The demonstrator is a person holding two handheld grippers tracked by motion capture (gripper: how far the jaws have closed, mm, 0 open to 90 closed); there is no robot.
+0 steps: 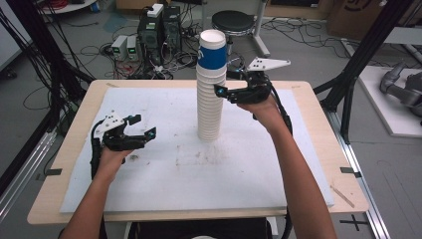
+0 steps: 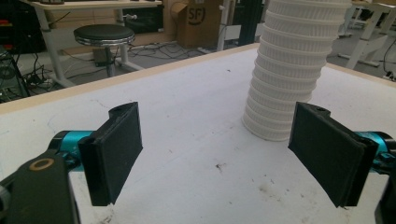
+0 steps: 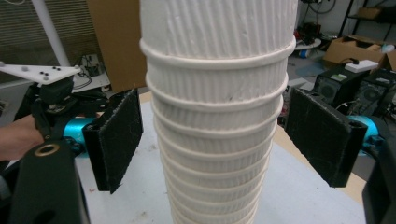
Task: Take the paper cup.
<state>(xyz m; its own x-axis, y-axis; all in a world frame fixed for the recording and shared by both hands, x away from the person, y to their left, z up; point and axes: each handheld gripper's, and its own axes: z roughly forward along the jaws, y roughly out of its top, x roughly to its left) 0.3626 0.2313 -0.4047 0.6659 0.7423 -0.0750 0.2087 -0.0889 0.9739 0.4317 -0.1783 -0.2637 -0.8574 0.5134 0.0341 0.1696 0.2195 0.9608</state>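
Note:
A tall stack of white ribbed paper cups (image 1: 209, 107) stands upright at the middle back of the white board (image 1: 164, 194). Its top cup (image 1: 212, 52) has a blue band. My right gripper (image 1: 226, 83) is held high beside the stack's upper part. In the right gripper view the right gripper (image 3: 215, 98) is open, with the stack (image 3: 215, 154) between the jaws and a narrow gap at each pad. My left gripper (image 1: 143, 125) rests low at the board's left, open and holding nothing. In the left gripper view the left gripper (image 2: 217, 116) faces the stack's foot (image 2: 280, 93) from a distance.
The board lies on a wooden table (image 1: 50, 199) with black frame posts (image 1: 363, 55) at both sides. Behind the table, computer cases (image 1: 159, 30), a round stool (image 1: 233, 21) and many cables cover the floor. The board's near half is bare, with a few dirt marks (image 1: 194, 157).

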